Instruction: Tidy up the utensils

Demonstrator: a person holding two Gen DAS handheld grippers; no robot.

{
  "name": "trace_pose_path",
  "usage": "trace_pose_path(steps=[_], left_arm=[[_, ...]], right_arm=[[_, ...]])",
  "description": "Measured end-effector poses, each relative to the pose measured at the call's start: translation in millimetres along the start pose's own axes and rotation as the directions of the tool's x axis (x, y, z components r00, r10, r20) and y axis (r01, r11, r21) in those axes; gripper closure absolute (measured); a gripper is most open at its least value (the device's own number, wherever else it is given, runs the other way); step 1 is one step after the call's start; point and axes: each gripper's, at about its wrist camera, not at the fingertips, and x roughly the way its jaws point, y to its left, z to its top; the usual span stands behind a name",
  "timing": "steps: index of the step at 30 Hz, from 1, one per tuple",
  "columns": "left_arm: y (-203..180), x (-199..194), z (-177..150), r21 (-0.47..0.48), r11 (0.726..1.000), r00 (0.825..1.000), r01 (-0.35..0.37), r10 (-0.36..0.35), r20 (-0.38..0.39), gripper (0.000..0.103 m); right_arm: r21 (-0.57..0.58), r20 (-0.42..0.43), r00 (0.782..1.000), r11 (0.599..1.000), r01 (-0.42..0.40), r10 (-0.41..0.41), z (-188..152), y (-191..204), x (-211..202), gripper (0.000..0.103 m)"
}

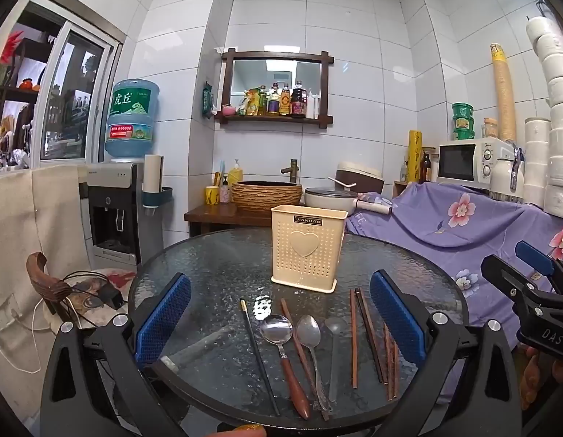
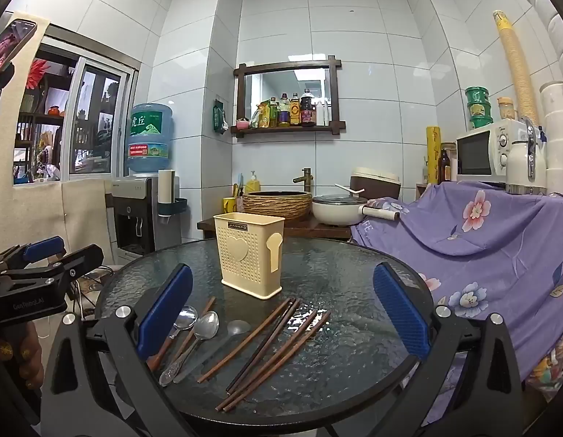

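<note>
A cream perforated utensil holder [image 1: 307, 247] [image 2: 249, 253] stands upright at the back of a round glass table [image 1: 216, 266] [image 2: 354, 284]. Loose in front of it lie a wooden-handled spoon [image 1: 276, 329], a metal spoon [image 1: 308, 333] [image 2: 207, 326], a translucent spoon [image 1: 335, 327], a black chopstick [image 1: 258, 353] and several brown chopsticks [image 1: 354, 338] [image 2: 274, 338]. My left gripper [image 1: 280, 315] [image 2: 61, 253] hovers open over the near edge, nothing between its blue pads. My right gripper [image 2: 281, 315] [image 1: 518, 266] is open and empty too, to the right of the left one.
A purple floral cloth [image 2: 500, 240] covers furniture right of the table. A wooden chair with cables [image 1: 81, 291] and a water dispenser [image 1: 117, 211] stand to the left. Behind the table is a counter with a woven basin [image 1: 267, 191] and a white pot [image 1: 330, 198].
</note>
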Motion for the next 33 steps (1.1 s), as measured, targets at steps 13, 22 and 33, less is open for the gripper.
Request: trace_pose_path(steps=[13, 22, 33], left_arm=[[-0.5, -1.0, 0.3, 0.0, 1.0, 1.0, 0.002, -0.002, -0.005, 0.006], [5.0, 0.8, -3.1, -0.001, 1.0, 1.0, -0.002, 0.002, -0.008, 0.006], [2.3, -0.6, 0.3, 0.003, 1.0, 1.0, -0.003, 0.003, -0.009, 0.006]], right_arm=[[0.004, -0.009, 1.0, 1.0, 0.0, 0.0, 0.5, -0.8, 2.7, 0.005], [0.007, -0.011, 1.0, 1.0, 0.001, -0.001, -0.3, -1.3, 3.0, 0.005], [0.009, -0.016, 1.0, 1.0, 0.0, 0.0, -8.6, 0.1, 5.5, 0.005]])
